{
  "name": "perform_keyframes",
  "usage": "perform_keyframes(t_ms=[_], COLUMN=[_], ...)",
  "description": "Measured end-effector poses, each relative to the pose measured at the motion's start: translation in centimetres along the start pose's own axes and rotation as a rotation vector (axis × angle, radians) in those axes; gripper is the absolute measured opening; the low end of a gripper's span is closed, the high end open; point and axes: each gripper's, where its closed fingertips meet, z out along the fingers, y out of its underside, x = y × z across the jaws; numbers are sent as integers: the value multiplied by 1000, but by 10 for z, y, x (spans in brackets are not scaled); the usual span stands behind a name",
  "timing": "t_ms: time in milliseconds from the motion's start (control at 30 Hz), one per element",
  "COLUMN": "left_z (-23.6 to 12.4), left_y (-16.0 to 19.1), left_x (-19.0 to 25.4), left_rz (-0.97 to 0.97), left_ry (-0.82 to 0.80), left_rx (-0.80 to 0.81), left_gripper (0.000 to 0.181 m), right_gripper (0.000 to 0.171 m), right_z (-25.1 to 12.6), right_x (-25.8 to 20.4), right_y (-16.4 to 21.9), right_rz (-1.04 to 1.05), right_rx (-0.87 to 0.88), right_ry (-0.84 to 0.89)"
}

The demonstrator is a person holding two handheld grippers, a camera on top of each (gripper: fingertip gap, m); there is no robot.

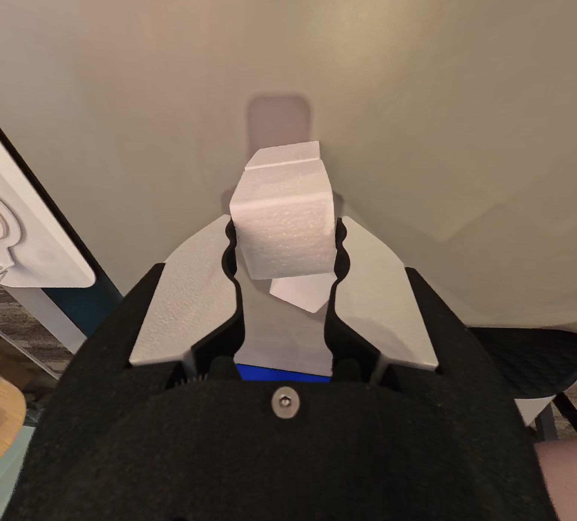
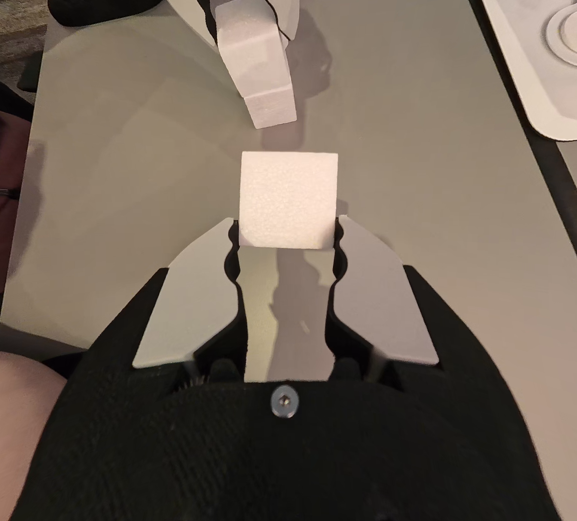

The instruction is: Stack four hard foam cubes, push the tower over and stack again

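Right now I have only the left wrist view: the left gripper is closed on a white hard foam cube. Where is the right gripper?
Observer: The right gripper is shut on a separate white foam cube, away from your left gripper.
Operator: Is my cube on a stack?
Observer: It appears so. In the right wrist view, the top cube in your fingers caps a column of white foam cubes that reaches down to the grey table.
Operator: Does the other cube touch that column?
Observer: No. A strip of bare table shows between them.
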Motion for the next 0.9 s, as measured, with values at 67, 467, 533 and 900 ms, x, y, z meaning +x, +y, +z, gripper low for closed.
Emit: perform_keyframes(t_ms=[67,467,533,900], left_z=[1,-44,-64,-172], left_y=[0,12,28,122], left_x=[-1,-8,-7,-17], left_rz=[2,-133,-182,-453], left_ry=[1,-119,-187,-448], left_rx=[-1,283,407,1304], left_gripper=[61,78,73,54], right_gripper=[59,59,59,59], right_z=[1,3,-1,27], right_x=[0,-5,-14,-31], right_y=[1,-13,-20,-118], right_rz=[5,-35,-46,-60], right_rx=[-4,22,29,141], right_ry=[-6,-22,-44,71])
